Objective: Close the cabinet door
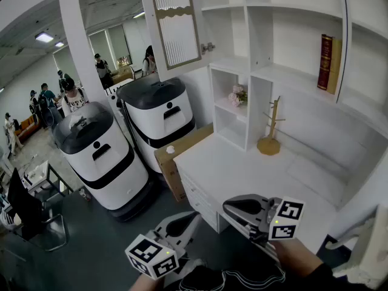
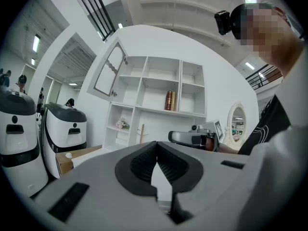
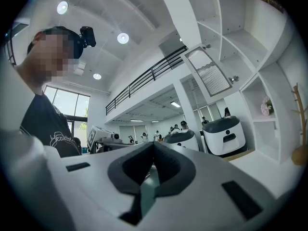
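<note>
The white cabinet door with a ribbed glass panel stands swung open at the top left of the shelf unit, its knob facing the shelves. It shows too as the open door in the left gripper view and the open door in the right gripper view. Both grippers are low and well short of it. My left gripper is shut and empty. My right gripper points left, jaws together, nothing between them.
A white desk sits under the shelves, with a wooden stand, flowers and books. Two white machines and a cardboard box stand to the left. Several people stand far back.
</note>
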{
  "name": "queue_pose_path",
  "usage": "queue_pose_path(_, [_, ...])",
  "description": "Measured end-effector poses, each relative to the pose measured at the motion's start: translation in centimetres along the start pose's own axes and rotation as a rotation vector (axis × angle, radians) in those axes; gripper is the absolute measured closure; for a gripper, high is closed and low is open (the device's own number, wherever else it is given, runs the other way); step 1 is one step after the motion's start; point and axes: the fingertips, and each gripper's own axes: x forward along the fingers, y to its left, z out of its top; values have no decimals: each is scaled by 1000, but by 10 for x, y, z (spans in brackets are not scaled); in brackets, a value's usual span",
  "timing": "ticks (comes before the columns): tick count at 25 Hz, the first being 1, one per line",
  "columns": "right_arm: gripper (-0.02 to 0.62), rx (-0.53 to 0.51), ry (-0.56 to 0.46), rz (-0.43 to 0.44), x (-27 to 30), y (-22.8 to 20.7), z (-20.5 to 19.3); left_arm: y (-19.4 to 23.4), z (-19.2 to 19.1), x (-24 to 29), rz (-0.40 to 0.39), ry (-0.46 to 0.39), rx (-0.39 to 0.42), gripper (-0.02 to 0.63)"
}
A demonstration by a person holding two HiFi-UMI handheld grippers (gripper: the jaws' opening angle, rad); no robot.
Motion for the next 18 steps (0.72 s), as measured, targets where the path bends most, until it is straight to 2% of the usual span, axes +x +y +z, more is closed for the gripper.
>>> queue_pose_path(11, [589,8,1,8,16,3,-5,14,0,-13,17,2,-4,601])
queue_pose_path(18, [589,27,36,-24,43,-13,-18,48,-3,-13,1,-1,-47,601])
